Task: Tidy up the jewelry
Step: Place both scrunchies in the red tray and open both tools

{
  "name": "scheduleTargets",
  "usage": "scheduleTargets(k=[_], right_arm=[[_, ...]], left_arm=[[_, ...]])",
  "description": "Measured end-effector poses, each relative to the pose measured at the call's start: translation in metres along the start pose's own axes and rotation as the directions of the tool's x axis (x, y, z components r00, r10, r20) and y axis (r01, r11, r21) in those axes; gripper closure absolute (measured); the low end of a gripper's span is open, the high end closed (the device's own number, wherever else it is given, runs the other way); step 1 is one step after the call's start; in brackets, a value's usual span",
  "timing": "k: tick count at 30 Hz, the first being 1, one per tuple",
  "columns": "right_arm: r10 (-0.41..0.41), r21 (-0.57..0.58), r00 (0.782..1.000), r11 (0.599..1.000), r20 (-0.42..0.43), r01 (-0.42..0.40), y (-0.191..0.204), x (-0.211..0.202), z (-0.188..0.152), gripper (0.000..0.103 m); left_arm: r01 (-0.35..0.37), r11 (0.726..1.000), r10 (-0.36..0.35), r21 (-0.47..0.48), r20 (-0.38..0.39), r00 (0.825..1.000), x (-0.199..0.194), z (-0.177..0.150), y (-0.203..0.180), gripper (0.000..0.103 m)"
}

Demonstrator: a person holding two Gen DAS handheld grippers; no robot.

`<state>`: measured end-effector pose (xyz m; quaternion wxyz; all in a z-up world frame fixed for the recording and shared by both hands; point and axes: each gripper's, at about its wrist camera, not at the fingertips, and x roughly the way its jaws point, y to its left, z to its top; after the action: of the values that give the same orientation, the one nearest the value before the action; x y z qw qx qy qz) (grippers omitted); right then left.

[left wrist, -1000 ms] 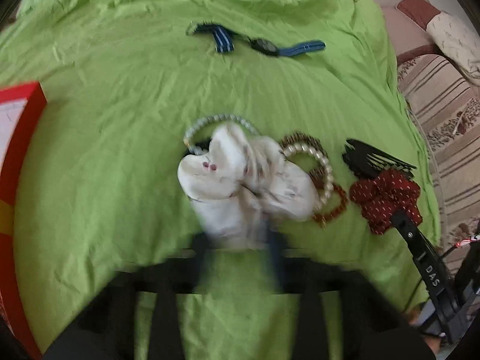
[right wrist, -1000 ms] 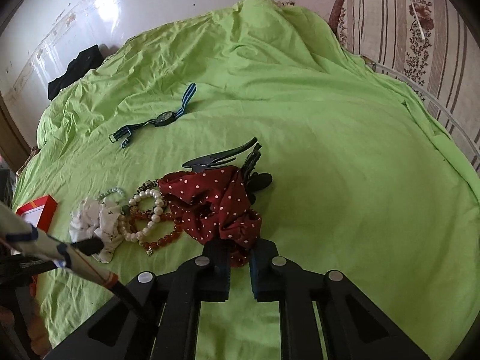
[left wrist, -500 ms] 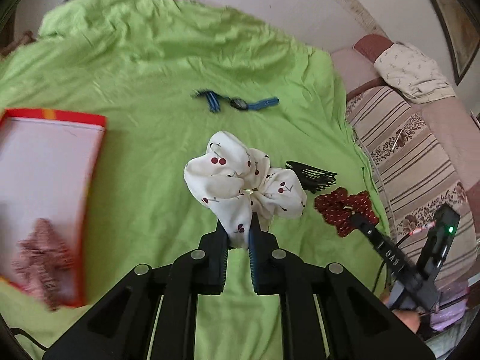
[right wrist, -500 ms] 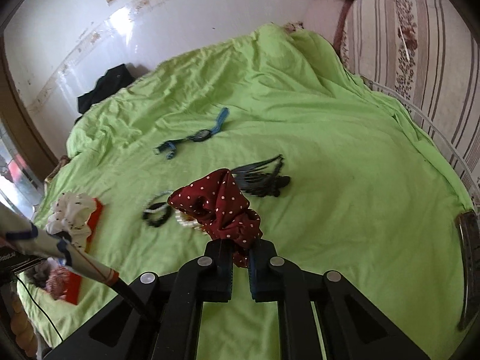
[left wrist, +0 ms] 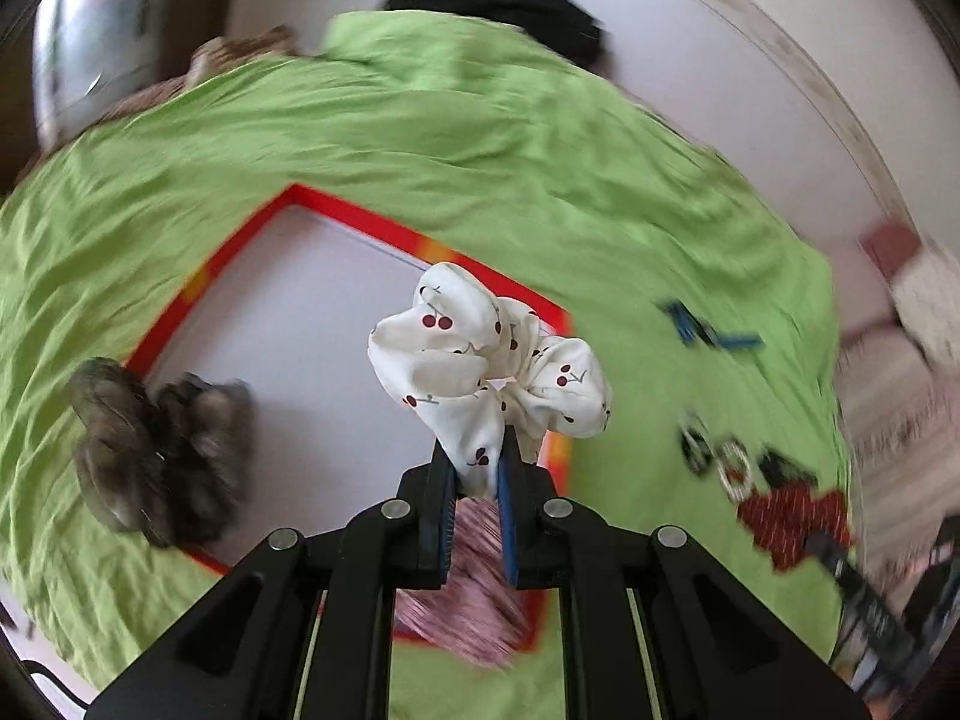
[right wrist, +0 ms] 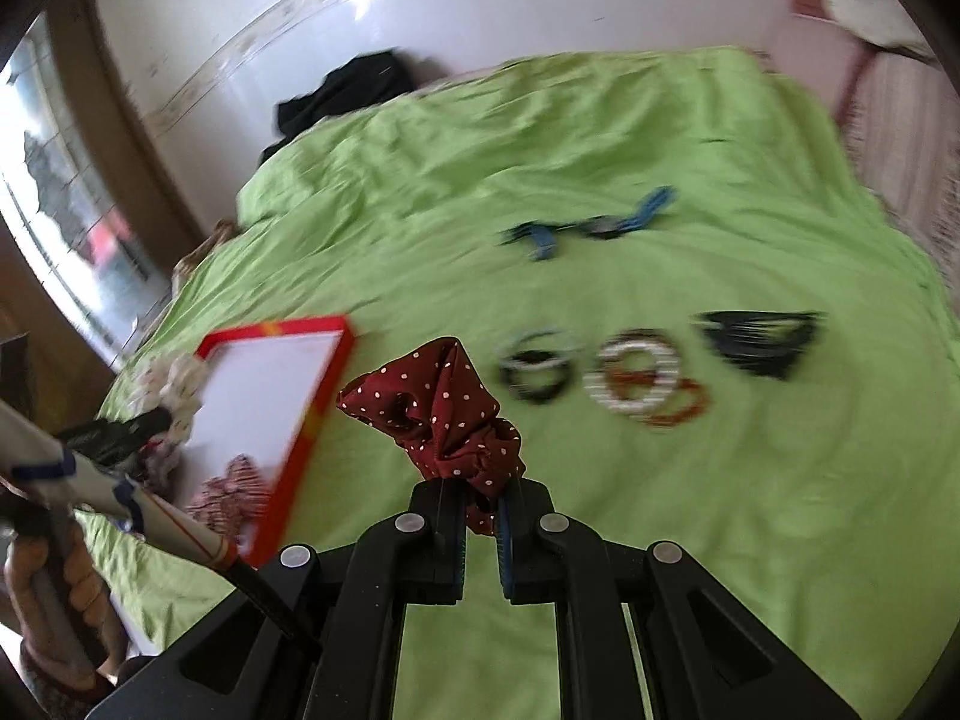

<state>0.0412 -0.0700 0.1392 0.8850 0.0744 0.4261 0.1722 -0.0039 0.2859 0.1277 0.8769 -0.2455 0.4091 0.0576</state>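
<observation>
My left gripper (left wrist: 475,468) is shut on a white cherry-print scrunchie (left wrist: 486,372) and holds it above a red-rimmed white tray (left wrist: 336,222). A pink scrunchie (left wrist: 474,612) and a brown furry scrunchie (left wrist: 156,450) lie at the tray. My right gripper (right wrist: 482,510) is shut on a dark red polka-dot scrunchie (right wrist: 444,414), held above the green sheet just right of the tray (right wrist: 330,372). Bead bracelets (right wrist: 636,384), a dark bracelet (right wrist: 537,366), a black hair clip (right wrist: 756,339) and a blue-strap watch (right wrist: 594,228) lie on the sheet.
A green sheet (right wrist: 660,510) covers the bed. A black garment (right wrist: 348,90) lies at the far edge by the wall. A striped sofa (left wrist: 888,420) stands to the right. A window (right wrist: 66,228) is at the left.
Both grippers have lifted their scrunchies off the sheet and swung left toward the red tray. The left one now hangs over the tray.
</observation>
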Motion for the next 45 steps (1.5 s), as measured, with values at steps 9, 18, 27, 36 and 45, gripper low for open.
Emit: scheduleTargets(k=[9,18,27,36,45], right_arm=[[0.114,-0.077,0.988,0.989,-0.105,-0.122,0.104,0.089,0.041,0.094],[0.100,-0.127,0.975,0.984,-0.197,-0.127,0.164,0.188,0.067,0.094],[0.060,-0.140,0.972,0.986,-0.228,-0.094,0.175,0.225,0.072,0.090],[0.003,-0.180,0.984,0.983,-0.178,-0.035,0.174,0.211,0.072,0.055],[0.029,-0.181,0.980,0.981,-0.196,-0.065,0.169,0.185,0.056,0.055]], left_arm=[[-0.036,0.987,0.044,-0.154,0.046,0.998,0.045,0.063,0.059,0.091],[-0.008,0.972,-0.003,-0.235,-0.046,0.999,0.096,0.080,0.099,0.091],[-0.019,0.961,0.016,-0.276,-0.012,1.000,0.094,0.087,0.112,0.066],[0.058,0.967,-0.041,-0.248,0.074,0.996,0.071,0.086,0.097,0.046],[0.044,0.981,-0.019,-0.187,0.130,0.991,0.050,0.081,0.079,0.046]])
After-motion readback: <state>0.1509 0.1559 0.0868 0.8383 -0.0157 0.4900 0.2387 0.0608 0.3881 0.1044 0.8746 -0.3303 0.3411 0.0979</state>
